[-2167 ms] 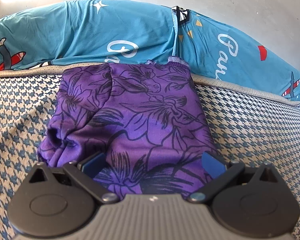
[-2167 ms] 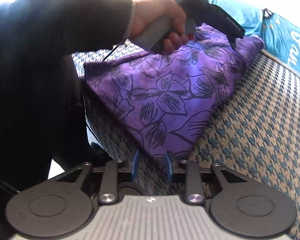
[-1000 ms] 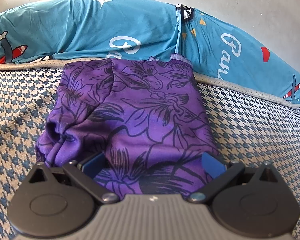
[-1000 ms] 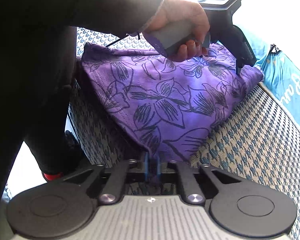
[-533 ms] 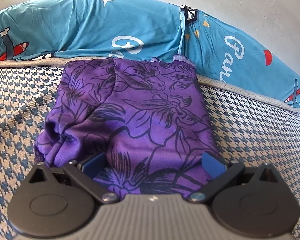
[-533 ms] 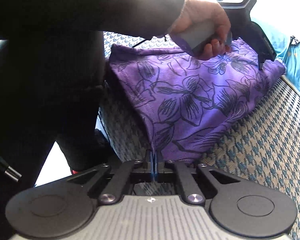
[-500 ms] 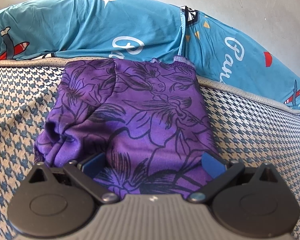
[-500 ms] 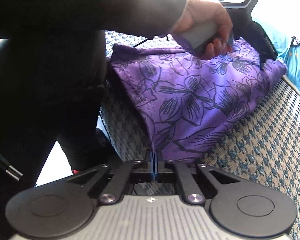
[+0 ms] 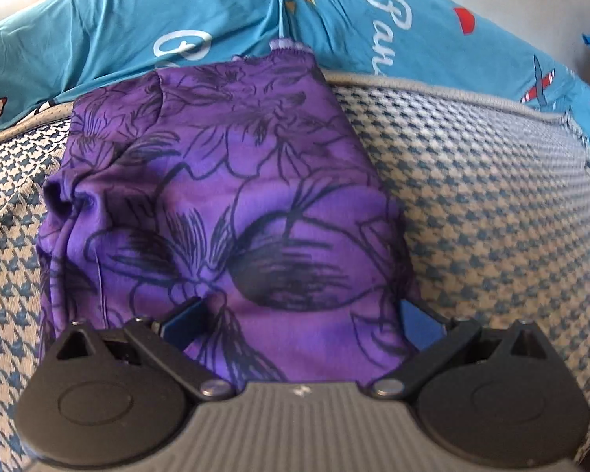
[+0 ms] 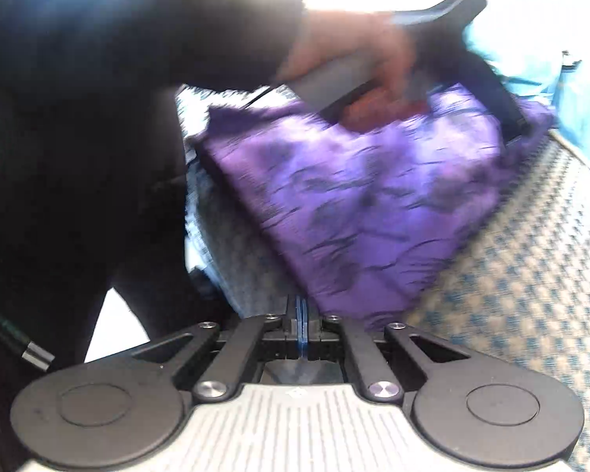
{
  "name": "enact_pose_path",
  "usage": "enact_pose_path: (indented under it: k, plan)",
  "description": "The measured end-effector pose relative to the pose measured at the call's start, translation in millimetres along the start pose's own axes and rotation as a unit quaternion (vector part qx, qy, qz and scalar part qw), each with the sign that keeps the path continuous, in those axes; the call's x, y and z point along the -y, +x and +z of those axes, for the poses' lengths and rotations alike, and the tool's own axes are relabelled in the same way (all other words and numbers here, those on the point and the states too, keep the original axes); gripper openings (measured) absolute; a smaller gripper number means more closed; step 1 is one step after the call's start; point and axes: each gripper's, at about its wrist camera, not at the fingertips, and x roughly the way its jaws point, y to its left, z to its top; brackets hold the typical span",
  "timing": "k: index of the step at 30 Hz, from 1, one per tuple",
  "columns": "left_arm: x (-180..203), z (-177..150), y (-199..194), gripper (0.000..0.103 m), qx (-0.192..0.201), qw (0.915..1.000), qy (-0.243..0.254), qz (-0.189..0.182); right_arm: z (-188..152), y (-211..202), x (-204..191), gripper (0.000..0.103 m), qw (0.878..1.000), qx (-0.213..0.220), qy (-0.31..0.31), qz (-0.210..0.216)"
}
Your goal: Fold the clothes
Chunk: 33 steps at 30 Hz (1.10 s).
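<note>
On houndstooth mattress (image 9: pixel 491 181): right gripper (image 10: pixel 302 316) now clenched on purple floral garment (image 9: pixel 232 212) corner, lifting; left gripper (image 9: pixel 295 314) spread wide, pinning. Fold underway, likely.

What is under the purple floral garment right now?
The purple floral garment lies on the houndstooth cover, its far edge against the teal bedding. The open left gripper presses on top. Anything beneath the garment is hidden.
</note>
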Motion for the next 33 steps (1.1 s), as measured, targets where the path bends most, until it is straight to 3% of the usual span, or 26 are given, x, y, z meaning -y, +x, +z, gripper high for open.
enact_pose_path:
  k: [4,13,17,22,27,30,33]
  plan:
    - [9.2,-20.6,1.8,0.103,-0.025,0.9985,0.046,0.018,12.3,-12.5,31.9,0.004,0.999,0.013,0.033,-0.015]
    - [6.9,-45.1,-24.6,0.103,-0.044,0.9982,0.032,0.026,49.9,-19.3,128.6,0.005,0.991,0.053,0.106,-0.063]
    - [10.9,-51.2,-34.0,0.103,-0.038,0.9982,0.041,0.023,66.5,-3.7,167.0,0.013,0.984,0.071,0.152,-0.06]
    - [6.9,-53.1,-42.7,0.103,-0.044,0.9977,0.053,-0.005,83.1,24.2,187.8,0.013,0.98,0.068,0.174,-0.064]
    - [-6.7,-48.6,-60.3,0.103,0.001,0.9994,0.023,-0.028,93.5,40.8,186.6,0.013,0.981,0.071,0.174,-0.053]
    - [-16.4,-40.1,-61.6,0.103,0.022,0.9997,0.008,0.009,98.8,50.1,184.8,0.013,0.98,0.07,0.18,-0.041]
    - [-34.5,-31.1,-54.6,0.103,0.024,0.9987,-0.042,0.017,106.0,60.0,183.0,0.013,0.979,0.07,0.187,-0.027]
